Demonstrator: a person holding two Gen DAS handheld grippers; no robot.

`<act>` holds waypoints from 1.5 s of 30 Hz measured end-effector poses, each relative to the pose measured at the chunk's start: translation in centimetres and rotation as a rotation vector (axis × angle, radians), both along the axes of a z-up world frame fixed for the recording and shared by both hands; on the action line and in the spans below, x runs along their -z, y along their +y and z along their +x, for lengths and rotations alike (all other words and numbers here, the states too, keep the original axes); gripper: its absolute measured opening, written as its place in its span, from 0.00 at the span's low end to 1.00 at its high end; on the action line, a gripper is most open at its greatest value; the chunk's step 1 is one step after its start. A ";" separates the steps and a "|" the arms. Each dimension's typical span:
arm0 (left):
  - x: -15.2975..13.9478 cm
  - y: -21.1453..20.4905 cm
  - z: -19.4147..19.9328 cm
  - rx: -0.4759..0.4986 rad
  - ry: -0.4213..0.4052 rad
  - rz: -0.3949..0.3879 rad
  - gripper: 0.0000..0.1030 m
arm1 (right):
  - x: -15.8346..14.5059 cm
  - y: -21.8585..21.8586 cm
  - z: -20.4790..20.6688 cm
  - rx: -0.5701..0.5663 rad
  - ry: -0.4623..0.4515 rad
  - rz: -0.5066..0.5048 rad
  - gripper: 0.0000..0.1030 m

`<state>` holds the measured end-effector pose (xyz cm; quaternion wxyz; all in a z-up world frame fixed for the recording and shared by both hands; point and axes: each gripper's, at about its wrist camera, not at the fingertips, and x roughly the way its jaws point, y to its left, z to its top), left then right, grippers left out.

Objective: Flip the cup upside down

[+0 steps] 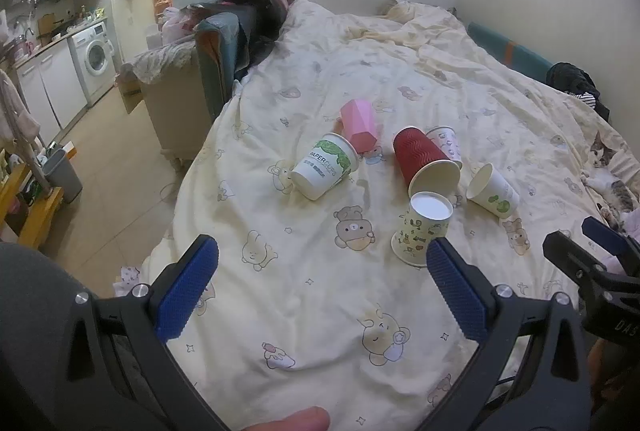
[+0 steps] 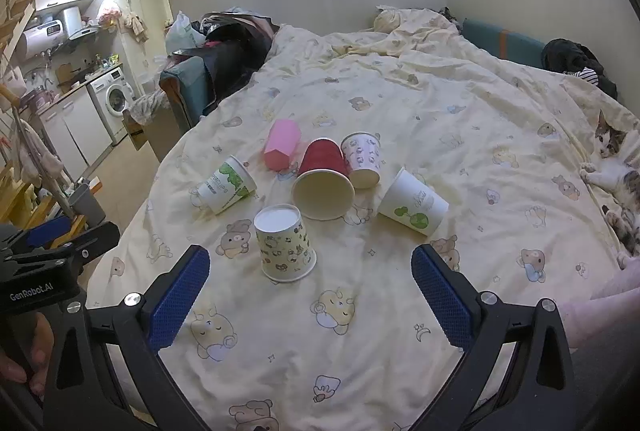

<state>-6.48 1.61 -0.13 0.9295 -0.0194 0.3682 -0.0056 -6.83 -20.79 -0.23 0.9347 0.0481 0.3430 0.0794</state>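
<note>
I logged the cartoon-printed yellow paper cup (image 2: 285, 247) standing mouth-down, white base up, on the bear-print cream quilt (image 2: 460, 135). Behind it lay the red ribbed paper cup (image 2: 323, 179) on its side, its interior empty. Left of the red cup lay a green-leaf white cup (image 2: 226, 189). Left gripper (image 1: 320, 277) and right gripper (image 2: 310, 289) hung spread wide, holding nothing. Only the right view showed the tabby cat's (image 2: 612, 167) face clearly.

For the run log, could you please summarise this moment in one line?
left gripper: open, empty | right gripper: open, empty | cartoon cup: upside down on duvet | red cup: on its side
</note>
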 end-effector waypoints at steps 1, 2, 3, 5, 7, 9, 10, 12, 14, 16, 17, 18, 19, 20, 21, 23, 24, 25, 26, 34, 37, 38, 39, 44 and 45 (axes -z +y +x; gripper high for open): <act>0.0 0.0 0.0 0.000 0.000 -0.001 1.00 | 0.0 0.0 0.0 0.000 0.003 0.002 1.00; 0.0 0.0 0.0 0.001 -0.001 0.000 1.00 | 0.0 0.0 0.0 0.001 0.005 0.002 1.00; 0.0 0.0 0.0 0.001 -0.001 0.001 1.00 | 0.0 0.0 0.0 0.002 0.009 0.005 1.00; 0.0 0.0 0.0 0.001 -0.001 0.001 1.00 | 0.0 0.1 0.0 0.003 0.012 0.008 1.00; 0.0 0.0 0.0 0.000 -0.001 0.002 1.00 | 0.0 0.1 0.0 0.003 0.010 0.011 1.00; 0.0 0.1 0.0 0.000 -0.001 0.000 1.00 | 0.0 0.0 0.0 0.005 0.013 0.017 1.00; 0.0 0.0 0.0 -0.001 0.000 -0.001 1.00 | 0.0 0.0 0.0 0.006 0.015 0.019 1.00; 0.0 0.1 0.0 0.000 0.003 -0.003 1.00 | 0.0 0.0 0.0 0.009 0.014 0.020 1.00; 0.0 0.0 0.0 0.000 0.006 -0.010 1.00 | 0.1 -0.1 0.1 0.009 0.013 0.020 1.00; -0.1 -0.2 0.1 0.001 0.007 -0.014 1.00 | 0.1 -0.1 0.2 0.010 0.016 0.018 1.00; -0.1 -0.1 0.1 0.000 0.008 -0.016 1.00 | 0.1 -0.1 0.2 0.011 0.020 0.017 1.00; -0.1 -0.2 0.1 0.000 0.009 -0.019 1.00 | 0.2 -0.1 0.2 0.012 0.022 0.019 1.00; -0.1 -0.2 0.1 -0.001 0.011 -0.020 1.00 | 0.2 -0.2 0.2 0.013 0.023 0.019 1.00; -0.1 -0.2 0.1 -0.002 0.011 -0.019 1.00 | 0.1 -0.2 0.2 0.014 0.022 0.021 1.00; -0.1 -0.1 0.1 -0.003 0.010 -0.018 1.00 | 0.1 -0.2 0.1 0.015 0.020 0.022 1.00; -0.1 -0.2 0.1 -0.003 0.010 -0.021 1.00 | 0.1 -0.3 0.2 0.016 0.019 0.024 1.00; -0.1 -0.1 0.1 -0.002 0.010 -0.021 1.00 | 0.1 -0.3 0.2 0.015 0.020 0.025 1.00; -0.1 -0.1 0.1 -0.002 0.010 -0.019 1.00 | 0.1 -0.3 0.2 0.013 0.021 0.024 1.00; -0.1 -0.2 0.1 -0.002 0.010 -0.020 1.00 | 0.1 -0.3 0.2 0.014 0.020 0.022 1.00; 0.2 -0.2 0.2 0.001 0.018 -0.028 1.00 | 0.1 -0.3 0.3 0.013 0.022 0.025 1.00; 0.1 -0.1 0.2 0.003 0.019 -0.027 1.00 | 0.1 -0.3 0.3 0.013 0.024 0.026 1.00; 0.2 -0.2 0.2 0.003 0.021 -0.027 1.00 | 0.1 -0.3 0.3 0.012 0.025 0.027 1.00; 0.3 -0.2 0.2 0.002 0.022 -0.028 1.00 | 0.1 -0.3 0.3 0.013 0.025 0.027 1.00; 0.4 -0.2 0.2 0.000 0.023 -0.032 1.00 | 0.2 -0.2 0.3 0.013 0.028 0.026 1.00; 0.5 -0.2 0.2 -0.002 0.025 -0.034 1.00 | 0.2 -0.2 0.3 0.012 0.028 0.026 1.00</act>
